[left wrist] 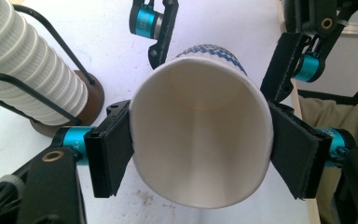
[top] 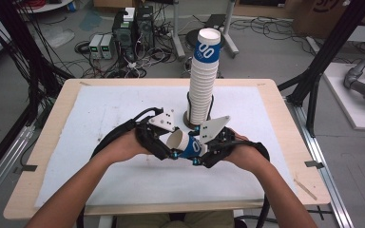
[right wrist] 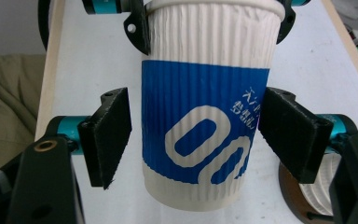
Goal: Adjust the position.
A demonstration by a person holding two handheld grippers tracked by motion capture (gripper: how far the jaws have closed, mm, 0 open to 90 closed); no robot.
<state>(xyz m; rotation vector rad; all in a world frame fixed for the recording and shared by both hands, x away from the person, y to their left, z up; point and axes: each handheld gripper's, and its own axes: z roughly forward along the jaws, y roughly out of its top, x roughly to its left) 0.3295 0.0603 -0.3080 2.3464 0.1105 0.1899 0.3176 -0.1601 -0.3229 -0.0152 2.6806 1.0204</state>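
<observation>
A white ribbed paper cup (top: pixel 186 142) with a blue band lies on its side in the air between my two grippers, just above the white mat. My left gripper (top: pixel 168 145) is shut on it near the rim; in the left gripper view both pads press the cup (left wrist: pixel 200 140) beside its open mouth. My right gripper (top: pixel 198 154) straddles the cup's lower half. In the right gripper view the cup (right wrist: pixel 205 116) stands between the pads of the right gripper (right wrist: pixel 196 135), with a gap at the left pad (right wrist: pixel 112 135) and the right pad at its wall.
A tall stack of the same cups (top: pixel 203 80) rises from a round wire holder (top: pixel 188 118) just behind my hands. The white mat (top: pixel 104 114) covers the wooden table (top: pixel 47 142). Cables and equipment boxes (top: pixel 123 38) sit on the floor beyond.
</observation>
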